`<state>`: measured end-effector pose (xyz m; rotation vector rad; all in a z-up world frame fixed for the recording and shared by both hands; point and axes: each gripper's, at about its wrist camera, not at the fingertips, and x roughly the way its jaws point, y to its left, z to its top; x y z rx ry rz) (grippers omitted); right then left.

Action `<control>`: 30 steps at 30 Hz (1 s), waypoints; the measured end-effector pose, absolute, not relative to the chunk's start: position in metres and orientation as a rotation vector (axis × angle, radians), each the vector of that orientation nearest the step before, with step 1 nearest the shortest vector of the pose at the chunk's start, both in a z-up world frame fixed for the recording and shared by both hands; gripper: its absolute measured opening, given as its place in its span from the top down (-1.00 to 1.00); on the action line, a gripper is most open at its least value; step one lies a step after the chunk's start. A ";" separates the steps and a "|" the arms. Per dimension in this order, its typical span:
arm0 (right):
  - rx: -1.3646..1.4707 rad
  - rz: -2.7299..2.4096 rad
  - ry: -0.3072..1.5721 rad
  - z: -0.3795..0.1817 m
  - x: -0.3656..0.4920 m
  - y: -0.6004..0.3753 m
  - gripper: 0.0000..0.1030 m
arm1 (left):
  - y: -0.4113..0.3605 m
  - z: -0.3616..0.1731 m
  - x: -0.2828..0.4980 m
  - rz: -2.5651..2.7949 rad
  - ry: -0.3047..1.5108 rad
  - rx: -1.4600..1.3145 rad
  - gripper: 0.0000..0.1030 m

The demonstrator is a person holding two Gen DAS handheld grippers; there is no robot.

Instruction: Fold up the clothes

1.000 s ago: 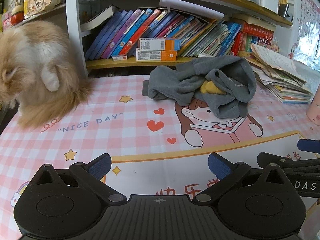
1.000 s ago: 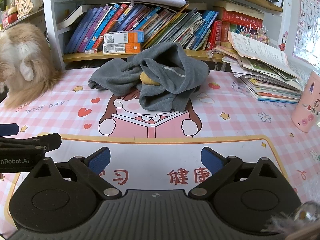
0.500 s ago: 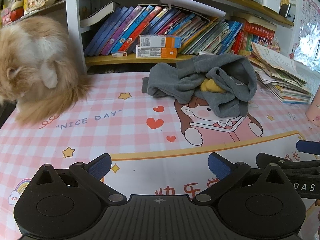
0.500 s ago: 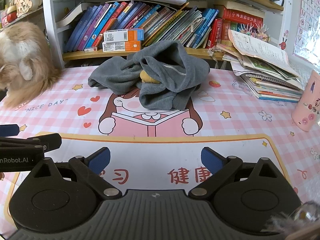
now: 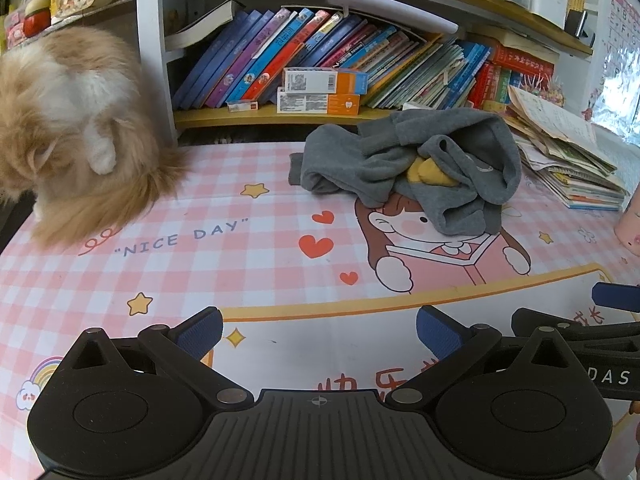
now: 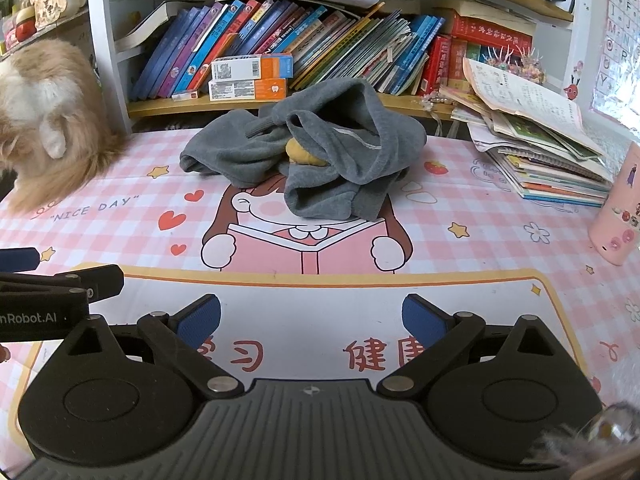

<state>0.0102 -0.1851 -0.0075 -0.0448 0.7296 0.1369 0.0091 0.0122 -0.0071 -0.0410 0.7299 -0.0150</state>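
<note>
No fold has been made: the crumpled grey fleece garment (image 6: 320,152) is heaped at the far middle of the pink checked cartoon table mat (image 6: 480,216), possibly around something yellow. The left gripper (image 5: 318,334) and right gripper (image 6: 311,318) are held near, fingers spread, nothing grasped.

A fluffy orange-and-white cat (image 5: 68,132) sits at the left edge of the worktop (image 5: 224,264), which is covered by a pink checked mat printed with "NICE DAY", hearts and a cartoon girl reading. Behind it, a shelf (image 6: 168,106) holds leaning books (image 6: 320,40) and two stacked orange-and-white boxes (image 6: 250,76). At right, a stack of papers and booklets (image 6: 540,148) lies near a pink cup (image 6: 618,216).
</note>
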 end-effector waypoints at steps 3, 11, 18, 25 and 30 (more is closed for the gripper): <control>-0.046 0.138 0.732 -0.008 0.011 -0.185 -0.91 | 0.012 -0.008 0.010 -0.014 0.730 -0.039 -1.00; -0.046 0.140 0.742 -0.010 0.013 -0.184 -0.91 | 0.014 -0.011 0.011 -0.013 0.749 -0.038 -1.00; -0.045 0.145 0.754 -0.012 0.015 -0.184 -0.91 | 0.014 -0.012 0.011 -0.013 0.741 -0.037 -1.00; -0.047 0.153 0.766 -0.017 0.017 -0.185 -0.91 | 0.012 -0.015 0.012 -0.013 0.724 -0.029 -1.00; -0.045 0.158 0.779 -0.020 0.021 -0.188 -0.91 | 0.012 -0.017 0.015 -0.013 0.728 -0.035 -1.00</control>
